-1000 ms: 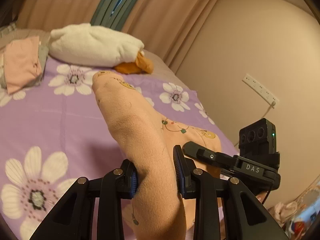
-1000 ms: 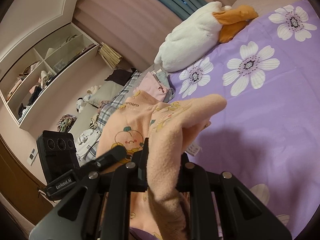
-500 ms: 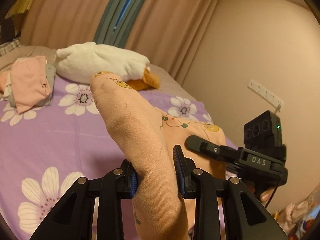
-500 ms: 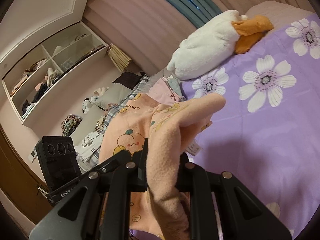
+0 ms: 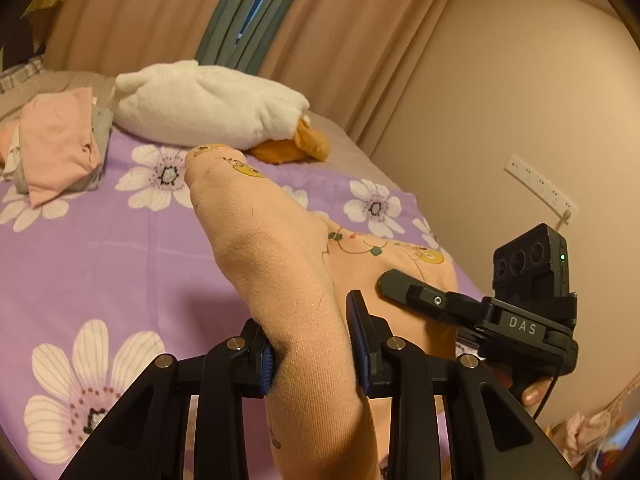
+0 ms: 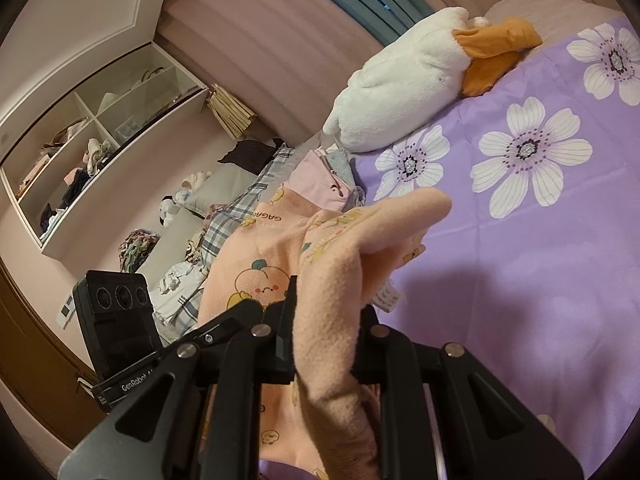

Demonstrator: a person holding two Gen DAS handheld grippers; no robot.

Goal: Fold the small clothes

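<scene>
1. The left gripper (image 5: 312, 344) is clenched on a bunched fold of the peach garment (image 5: 280, 264), whose far end rises above the purple flowered bedspread (image 5: 100, 264); the cloth covers most of both pads.
2. Left of it in the left wrist view, a stack of folded clothes (image 5: 56, 144) lies near the white plush duck (image 5: 208, 106); the stack's left edge is cut off.
3. The right gripper (image 6: 326, 332) grasps another fold of the same garment; fabric hides its fingertips entirely.
4. The garment's lower part drops behind the gripper frames, so its full shape cannot be made out.
5. A thumb (image 5: 532, 394) shows under the right gripper's handle.
</scene>
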